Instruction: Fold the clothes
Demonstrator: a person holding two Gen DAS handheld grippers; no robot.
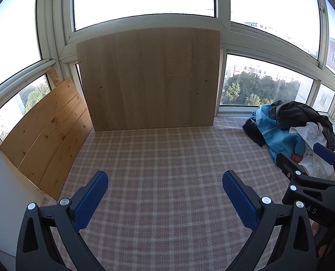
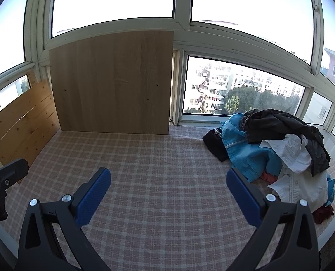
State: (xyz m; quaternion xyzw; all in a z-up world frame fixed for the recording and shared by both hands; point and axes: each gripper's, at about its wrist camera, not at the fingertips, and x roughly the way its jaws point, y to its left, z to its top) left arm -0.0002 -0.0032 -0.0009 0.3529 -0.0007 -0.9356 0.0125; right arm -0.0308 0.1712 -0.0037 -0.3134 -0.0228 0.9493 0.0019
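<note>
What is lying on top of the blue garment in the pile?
A dark garment and a white shirt lie over the blue garment. Something red shows at its lower edge; what is under it is covered.

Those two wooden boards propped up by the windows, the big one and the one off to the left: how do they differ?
The big board is a pale, greyish-brown smooth panel; the left board is warmer orange pine with knots and visible plank seams. The big board stands taller and faces the camera from the back windows; the left board is lower and lines the left side. Both rest on edge at the rim of the checked cloth.
</note>
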